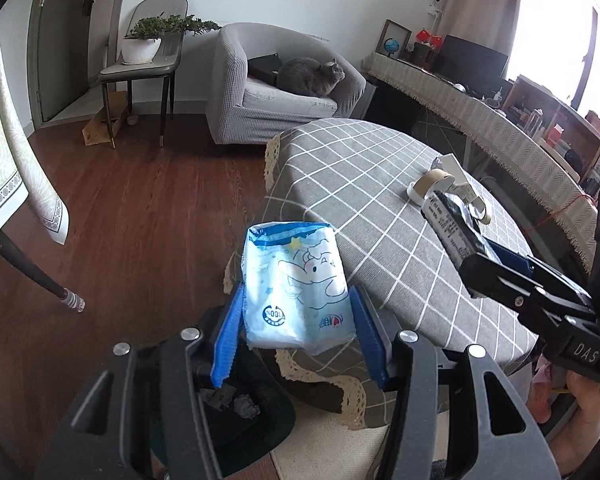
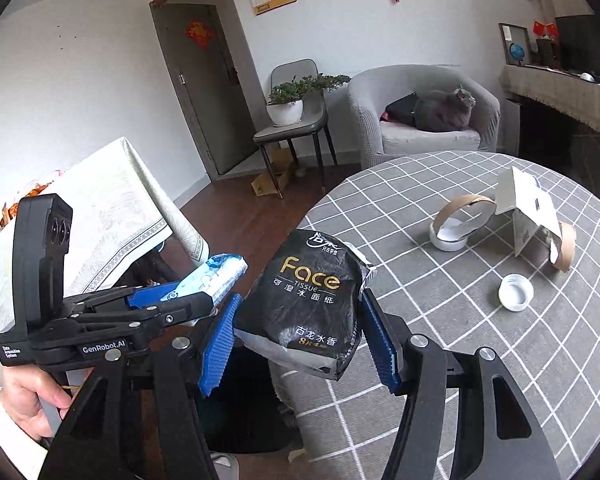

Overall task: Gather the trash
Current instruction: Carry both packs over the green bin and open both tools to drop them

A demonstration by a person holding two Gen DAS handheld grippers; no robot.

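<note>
- We see a dark bin directly below the left gripper, with grey crumpled scraps inside.
- Left gripper's blue ribbed pads clamp a light-blue cartoon-printed plastic packet, held over the bin at the table edge.
- Right gripper pinches a black "Face" tissue wrapper between blue pads, also at the table edge.
- Round table with grey white-checked cloth; on it a white plastic cap, brown cardboard tape rings and a torn white carton.
- Brown wood floor beyond.
- Far: grey armchair holding a grey cat; potted green plant on a grey chair.
</note>
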